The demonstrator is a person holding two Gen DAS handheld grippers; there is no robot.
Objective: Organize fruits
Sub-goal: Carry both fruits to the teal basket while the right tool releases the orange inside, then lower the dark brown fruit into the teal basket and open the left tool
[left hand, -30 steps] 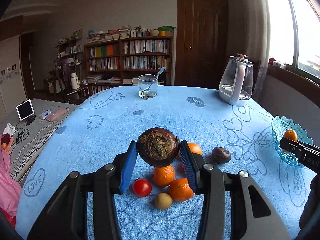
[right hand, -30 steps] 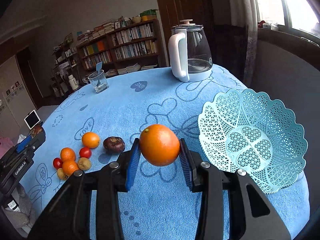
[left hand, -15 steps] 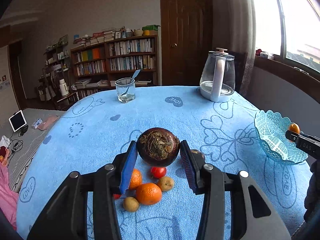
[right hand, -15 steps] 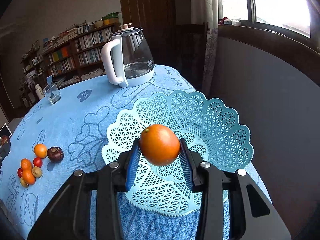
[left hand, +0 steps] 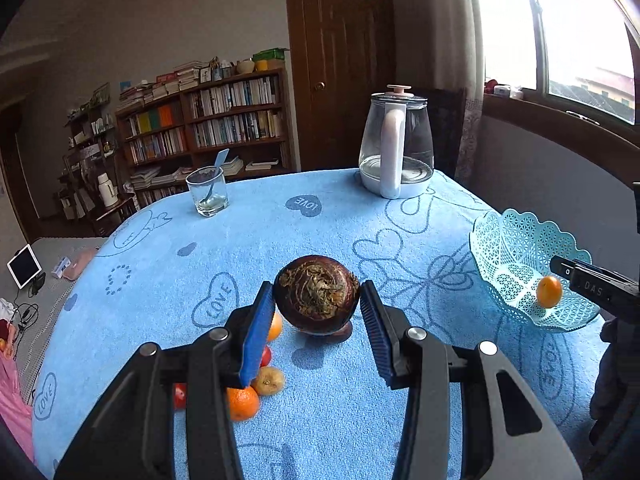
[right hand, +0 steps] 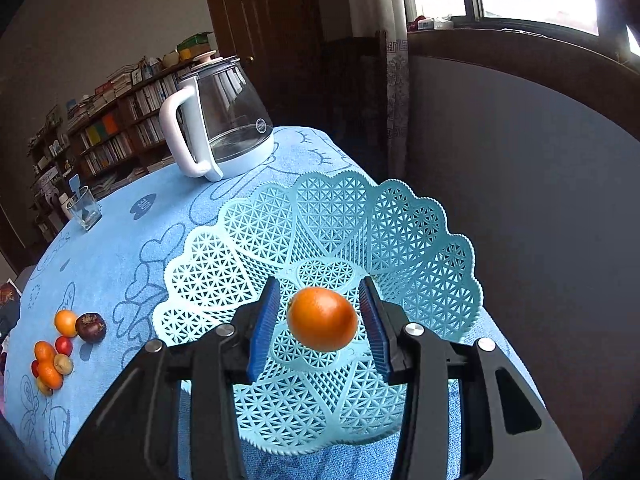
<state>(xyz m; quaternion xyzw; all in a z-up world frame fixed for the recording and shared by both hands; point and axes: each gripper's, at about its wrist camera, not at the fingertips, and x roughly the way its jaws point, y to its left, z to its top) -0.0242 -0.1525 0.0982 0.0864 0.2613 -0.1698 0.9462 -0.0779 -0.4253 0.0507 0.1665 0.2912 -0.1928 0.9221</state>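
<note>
right claw (right hand: 320,320) has just been opening, my orange (right hand: 322,319) loose between its jaws directly over the basket (right hand: 420,240), while left claw (left hand: 318,308) grips a dark fruit (left hand: 316,294).

I saw a bookcase (left hand: 208,120) by the brown door (left hand: 340,64); daylight came through the window (left hand: 560,28) beside a curtain (left hand: 460,60).

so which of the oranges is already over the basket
The orange between the right gripper pads, above the blue lattice basket; the jaws have just been opening. The other oranges lie on the cloth, far left.
</note>
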